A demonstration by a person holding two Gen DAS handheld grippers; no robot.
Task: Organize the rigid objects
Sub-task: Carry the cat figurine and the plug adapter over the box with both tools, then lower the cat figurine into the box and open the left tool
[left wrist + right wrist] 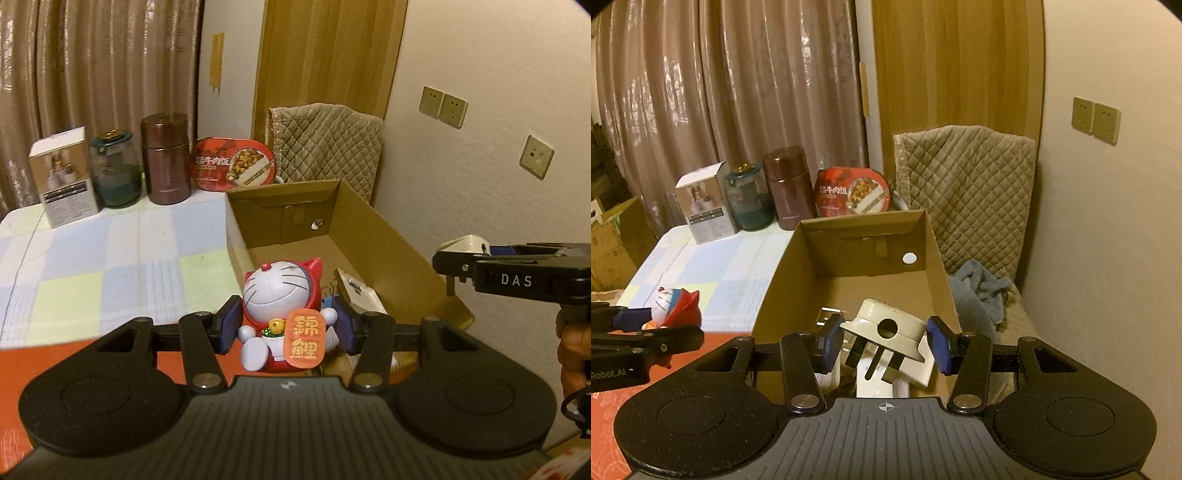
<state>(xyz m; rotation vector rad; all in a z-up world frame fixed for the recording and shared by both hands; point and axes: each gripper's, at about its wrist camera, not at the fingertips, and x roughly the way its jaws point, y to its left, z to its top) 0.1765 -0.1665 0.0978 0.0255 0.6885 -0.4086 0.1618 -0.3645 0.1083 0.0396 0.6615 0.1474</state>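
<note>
Red-and-white cat figurine (275, 317) with orange tag; cream plug adapter (886, 328); brown cardboard box (934, 258); pastel checked tablecloth (110, 251).

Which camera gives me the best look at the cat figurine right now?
The left wrist view: the cat figurine faces the camera, clamped in the left gripper, face and orange sign clear. The right wrist view shows only its head and red ear from the side, at the left edge.

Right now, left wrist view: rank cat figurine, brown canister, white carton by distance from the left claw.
1. Cat figurine, between the left claw's pads.
2. Brown canister, back of table, left of centre.
3. White carton, far left; roughly level with the canister, so close to call.
</note>
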